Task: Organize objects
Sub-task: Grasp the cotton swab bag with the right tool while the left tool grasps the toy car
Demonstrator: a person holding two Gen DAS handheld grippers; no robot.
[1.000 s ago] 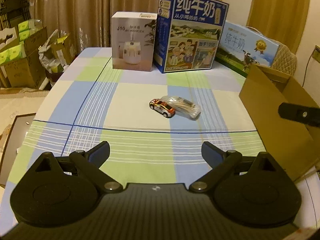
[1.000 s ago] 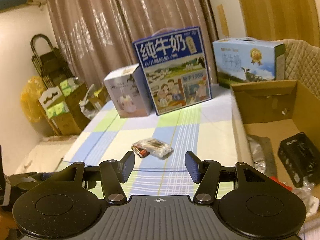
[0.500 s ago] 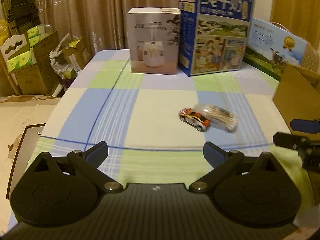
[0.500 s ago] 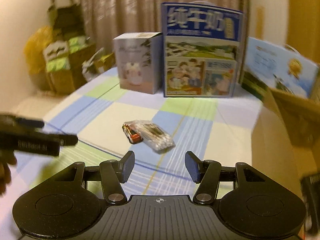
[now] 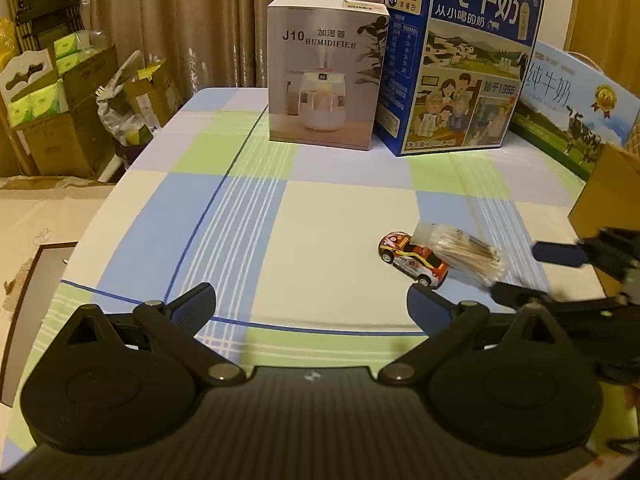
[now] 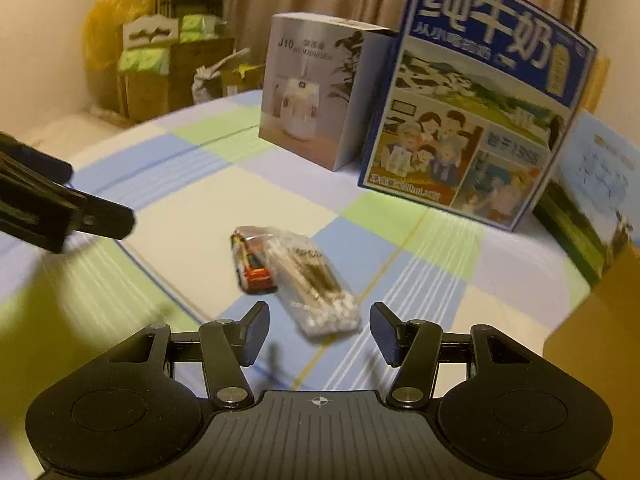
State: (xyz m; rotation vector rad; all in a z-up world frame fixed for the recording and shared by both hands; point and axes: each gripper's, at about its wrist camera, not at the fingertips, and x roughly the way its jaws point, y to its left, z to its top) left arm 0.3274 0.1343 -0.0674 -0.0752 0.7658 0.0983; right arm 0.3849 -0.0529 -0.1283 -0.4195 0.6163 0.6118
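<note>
Just ahead of the right gripper [image 6: 318,330], between the lines of its two spread fingers [image 6: 256,330] and a little beyond their tips: a clear bag of cotton swabs [image 6: 314,282], flat on the checked bench [image 6: 192,200], near end almost level with the fingertips but not touching them. Nothing held. Pressed against the bag's left side, a small red and white toy car [image 6: 250,262], tail end toward the fingers.

Ahead of the left gripper [image 5: 312,304], fingers [image 5: 196,304] wide apart and empty, only bare cloth between them. Off past the right fingertip, the same toy car [image 5: 414,260] and bag of cotton swabs [image 5: 464,254], side by side and touching. Further right, the other gripper's dark fingers, blurred, tips close to the bag's far end, open on either side of it; contact cannot be told.

Far beyond both sets of fingers, at the back of the bench: a white humidifier box [image 5: 322,76] upright, a tall blue milk carton [image 5: 460,64] standing just beside it on the right, and a lower blue milk box [image 5: 576,104] further right. At the far right edge, a brown cardboard box [image 5: 604,196]. Left of the bench, on the floor, stacked cartons [image 5: 52,112] in front of a curtain [image 5: 180,20].
</note>
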